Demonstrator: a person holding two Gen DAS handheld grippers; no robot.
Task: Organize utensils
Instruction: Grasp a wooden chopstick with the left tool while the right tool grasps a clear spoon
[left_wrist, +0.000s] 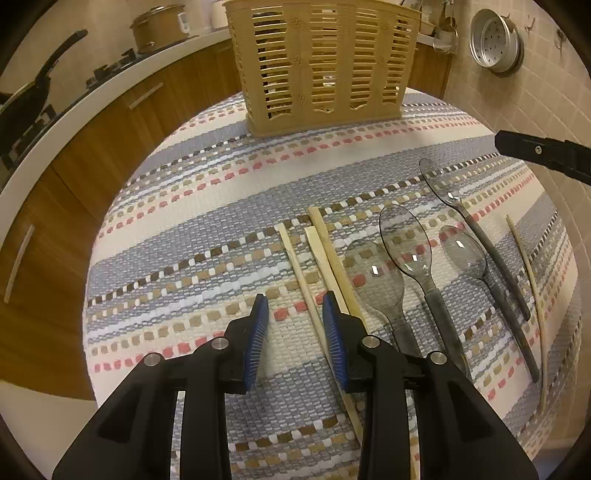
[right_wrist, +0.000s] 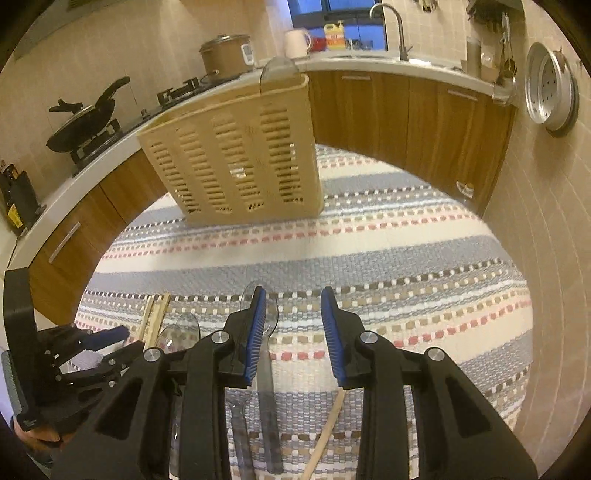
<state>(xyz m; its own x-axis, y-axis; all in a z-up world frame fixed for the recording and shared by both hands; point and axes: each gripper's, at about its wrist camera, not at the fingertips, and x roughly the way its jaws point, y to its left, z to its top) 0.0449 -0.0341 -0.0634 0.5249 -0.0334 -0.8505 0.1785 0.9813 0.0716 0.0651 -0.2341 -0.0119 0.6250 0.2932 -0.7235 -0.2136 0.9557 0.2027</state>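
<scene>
The left gripper (left_wrist: 295, 332) hangs low over the near part of the mat with its jaws wide and nothing between the blue pads (left_wrist: 256, 339); a thin chopstick (left_wrist: 306, 291) runs between them, just beside the right pad. The right gripper (right_wrist: 293, 328) is wide too and holds nothing, poised over a clear spoon (right_wrist: 264, 347) whose bowl sits against the left pad.

Judged from here, the main risk on the left is a bad pinch: the chopstick lies off-centre in the jaws, so closing could roll it aside or lever it up at 1 end. 2 more chopsticks (left_wrist: 332, 266) lie touching or nearly touching just to its right, and a sloppy close could drag them along. On the right, the spoon is smooth and slim, so it could slip or pivot in the pads. The 2 grippers work near each other, and they could bump.

The utensils lie in a row on the striped woven mat (left_wrist: 192, 229): 3 chopsticks at the left, then 4 clear smoky spoons (left_wrist: 406, 251) with dark grey handles, then 1 lone chopstick (left_wrist: 532, 288) at the far right. The beige slotted caddy (left_wrist: 317, 62) stands upright at the far edge, well apart from them; 1 clear spoon bowl (right_wrist: 277, 72) shows above its rim.
</scene>
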